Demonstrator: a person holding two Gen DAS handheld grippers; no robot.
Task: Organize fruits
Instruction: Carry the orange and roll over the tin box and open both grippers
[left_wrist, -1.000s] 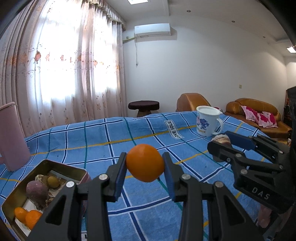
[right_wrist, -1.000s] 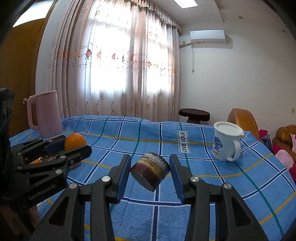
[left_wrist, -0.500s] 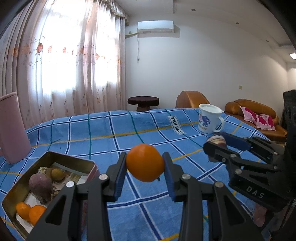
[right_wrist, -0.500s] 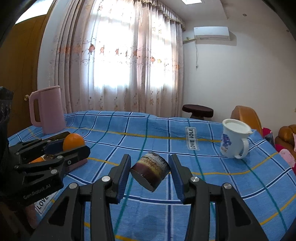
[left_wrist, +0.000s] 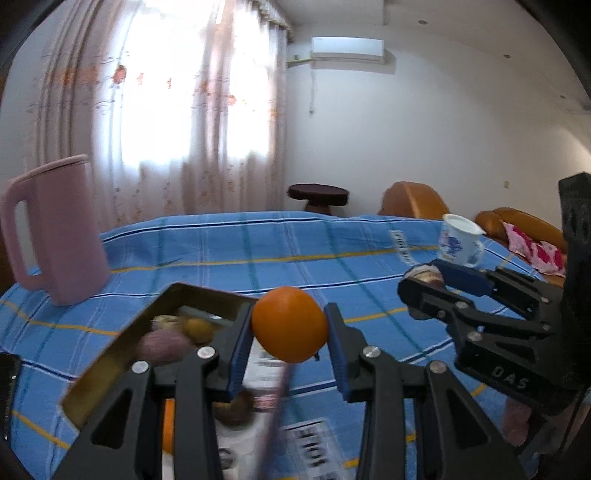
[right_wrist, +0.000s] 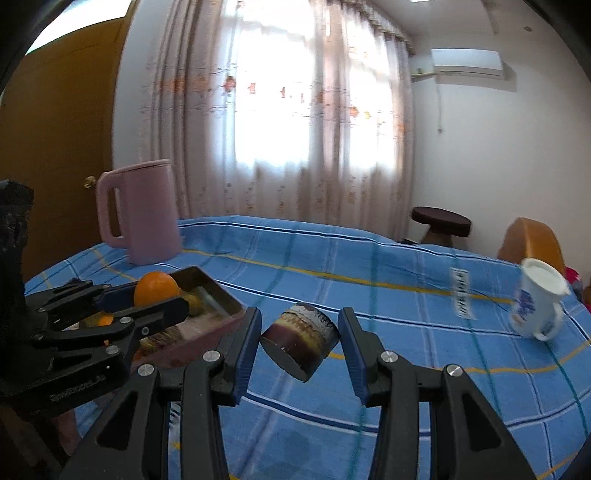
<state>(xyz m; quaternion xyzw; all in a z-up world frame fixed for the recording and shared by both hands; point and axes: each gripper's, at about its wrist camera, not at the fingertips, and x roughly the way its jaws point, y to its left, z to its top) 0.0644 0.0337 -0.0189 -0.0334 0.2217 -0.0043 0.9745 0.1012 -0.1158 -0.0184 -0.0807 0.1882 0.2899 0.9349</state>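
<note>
Now that the gold metal tray (left_wrist: 122, 343) has slid under it, left gripper (left_wrist: 290, 328) clamps the round orange (left_wrist: 290, 324); right gripper (right_wrist: 299, 341) clamps the brown cut chunk (right_wrist: 300, 339); drop-off next, probably.

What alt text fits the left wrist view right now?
The left gripper holds an orange above the near edge of a metal tin of fruit on a blue plaid cloth; a pink jug stands behind.

Forward-facing wrist views, shared tin (left_wrist: 110, 354)
</note>
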